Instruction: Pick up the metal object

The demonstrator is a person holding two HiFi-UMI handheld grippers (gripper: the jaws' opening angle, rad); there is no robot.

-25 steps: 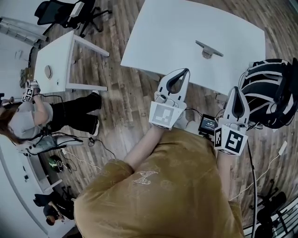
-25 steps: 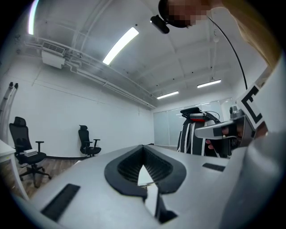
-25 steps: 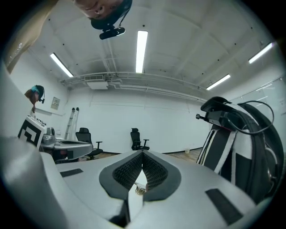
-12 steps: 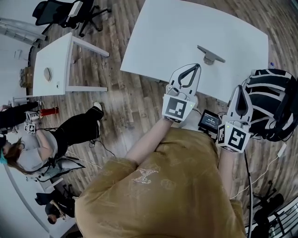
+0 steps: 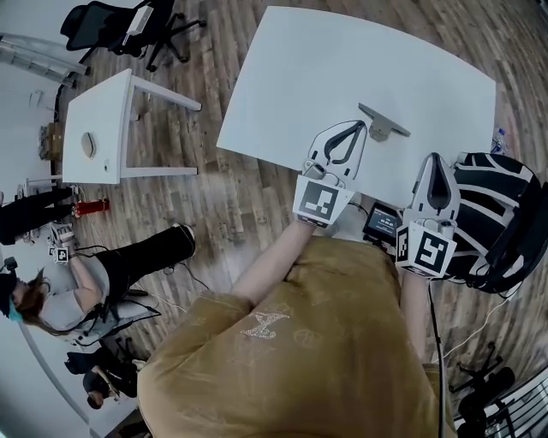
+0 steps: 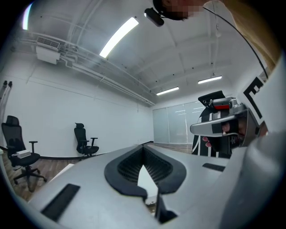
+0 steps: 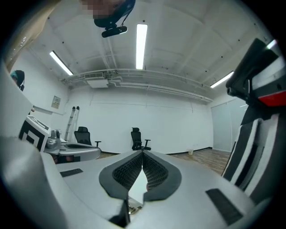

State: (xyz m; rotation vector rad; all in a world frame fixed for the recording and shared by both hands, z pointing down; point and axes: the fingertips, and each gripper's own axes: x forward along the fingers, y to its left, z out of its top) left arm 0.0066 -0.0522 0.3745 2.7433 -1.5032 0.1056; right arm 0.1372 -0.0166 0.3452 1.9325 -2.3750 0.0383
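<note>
A white table [image 5: 300,77] fills the upper middle of the head view, on a wood-plank floor [image 5: 214,205]. To its right, against the person's right side, sits a black-and-white striped chair [image 5: 497,214]. A smaller side table [image 5: 107,107] stands well to the left, with a black office chair [image 5: 111,21] beyond it. Another person [image 5: 77,287] sits low at the left edge.

The metal object [image 5: 383,122], a grey bar on a short stub, lies on the big table near its near edge. The left gripper [image 5: 356,128] reaches over that edge, and its tip is just beside the object on the left. The right gripper [image 5: 432,161] is held further back, off the table, beside the striped chair. A small black device [image 5: 383,224] with a screen shows between the two grippers, close to the person's body.

Only the head view shows the object and the tabletop. The gripper views look level across the room at white walls, ceiling lights and office chairs. In each, the jaws are together with nothing between them. The left gripper view also catches the right gripper at its right side, and the right gripper view catches the left one at its left.
</note>
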